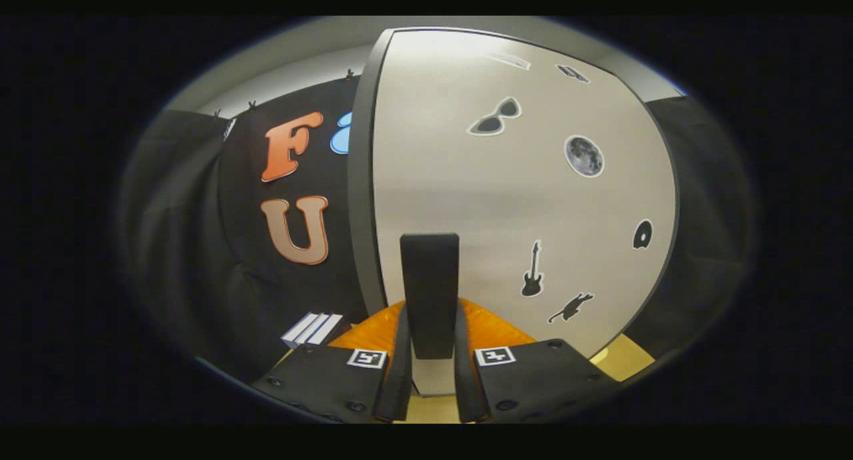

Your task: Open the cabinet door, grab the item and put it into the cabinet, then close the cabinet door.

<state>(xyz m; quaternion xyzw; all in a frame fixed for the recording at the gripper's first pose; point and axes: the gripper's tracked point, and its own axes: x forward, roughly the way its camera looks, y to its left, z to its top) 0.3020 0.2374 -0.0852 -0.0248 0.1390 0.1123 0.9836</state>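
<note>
Gripper [430, 373] jaws narrowed, both fingers pressing on the tall black rectangular door handle [430, 293] between them. Handle stands upright on the smooth matte off-white cabinet door [466, 200] straight ahead, 12 o'clock. Flat stickers at 1–3 o'clock: sunglasses [494, 119], moon [584, 156], guitar [532, 271]. Door edge grey, rounded.

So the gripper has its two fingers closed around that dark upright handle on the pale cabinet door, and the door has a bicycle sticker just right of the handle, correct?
Nearly. The gripper does have its fingers on either side of the dark handle on the pale cabinet door, seemingly pressing it. But the sticker just right of the handle is a guitar, not a bicycle, as the gripper view shows.
</note>
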